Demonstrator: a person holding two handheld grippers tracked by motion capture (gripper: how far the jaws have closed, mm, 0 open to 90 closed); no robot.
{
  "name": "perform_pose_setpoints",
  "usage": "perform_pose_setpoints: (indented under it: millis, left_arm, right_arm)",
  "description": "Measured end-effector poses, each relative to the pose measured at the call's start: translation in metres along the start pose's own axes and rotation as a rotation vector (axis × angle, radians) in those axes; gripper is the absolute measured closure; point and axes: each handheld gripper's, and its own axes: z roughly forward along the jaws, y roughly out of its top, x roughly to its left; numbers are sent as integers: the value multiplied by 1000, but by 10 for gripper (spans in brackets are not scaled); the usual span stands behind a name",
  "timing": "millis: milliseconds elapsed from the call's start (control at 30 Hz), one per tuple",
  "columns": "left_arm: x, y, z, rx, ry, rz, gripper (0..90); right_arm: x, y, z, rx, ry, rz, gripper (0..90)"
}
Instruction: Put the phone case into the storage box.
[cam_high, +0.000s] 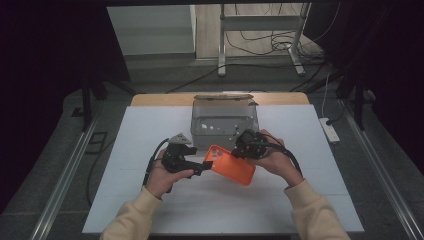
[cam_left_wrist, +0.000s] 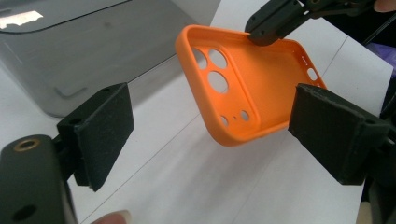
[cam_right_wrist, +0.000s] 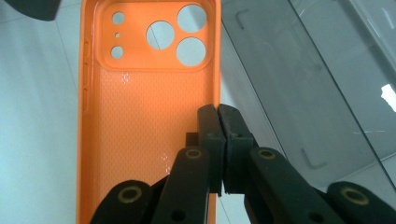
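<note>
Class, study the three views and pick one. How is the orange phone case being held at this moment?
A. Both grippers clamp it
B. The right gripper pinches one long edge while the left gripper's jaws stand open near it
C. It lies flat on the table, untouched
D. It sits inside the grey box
B: the right gripper has its jaws shut on the side wall of the orange phone case, while the left gripper has its jaws spread apart, clear of the case.
</note>
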Motion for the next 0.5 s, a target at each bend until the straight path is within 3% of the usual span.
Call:
perform_pose_setpoints:
  millis: [500]
  left_arm:
    - [5, 8, 12, 36, -31, -6, 141]
  right_arm:
    - [1, 1, 0, 1, 1, -2, 881]
